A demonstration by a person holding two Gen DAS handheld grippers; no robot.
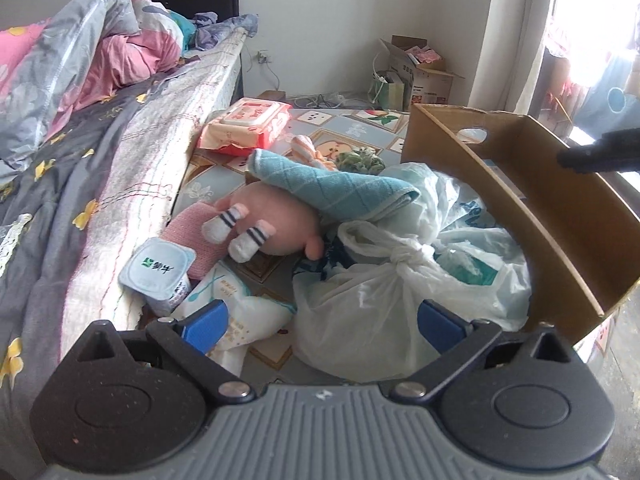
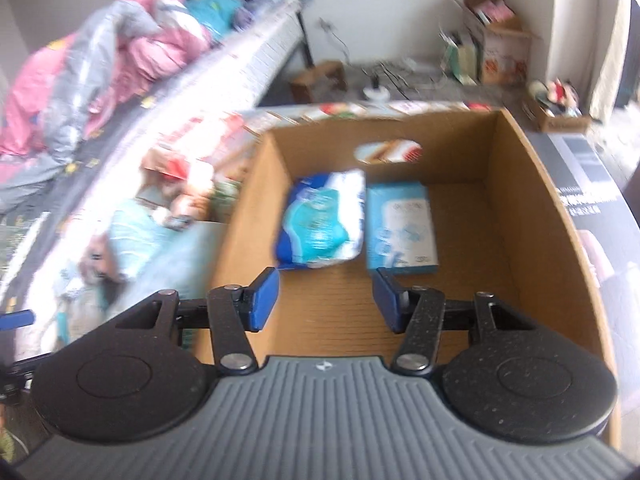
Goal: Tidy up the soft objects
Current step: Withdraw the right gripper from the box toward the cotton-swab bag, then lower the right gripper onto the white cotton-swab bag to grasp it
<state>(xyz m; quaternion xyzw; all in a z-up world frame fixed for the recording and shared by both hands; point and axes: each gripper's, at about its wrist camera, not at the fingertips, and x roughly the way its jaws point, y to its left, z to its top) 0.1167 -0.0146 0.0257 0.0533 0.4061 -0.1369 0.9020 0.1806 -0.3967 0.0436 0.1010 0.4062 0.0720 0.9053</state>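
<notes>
Both grippers [image 1: 320, 320] [image 2: 326, 300] agape, box [image 2: 532, 216] w/ 2 packs

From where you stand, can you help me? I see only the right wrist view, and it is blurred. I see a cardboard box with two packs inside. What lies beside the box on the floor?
Observer: A knotted white plastic bag lies against the outside of the cardboard box, right ahead of the left gripper.
Operator: Is the left gripper holding it?
Observer: No. Its jaws stand open, with nothing between them.
Operator: Which soft things are there?
Observer: A pink plush toy lies on the floor mat, with a folded teal towel draped over it.
Operator: Anything not soft near them?
Observer: A yogurt cup on its side, by the bed's edge.
</notes>
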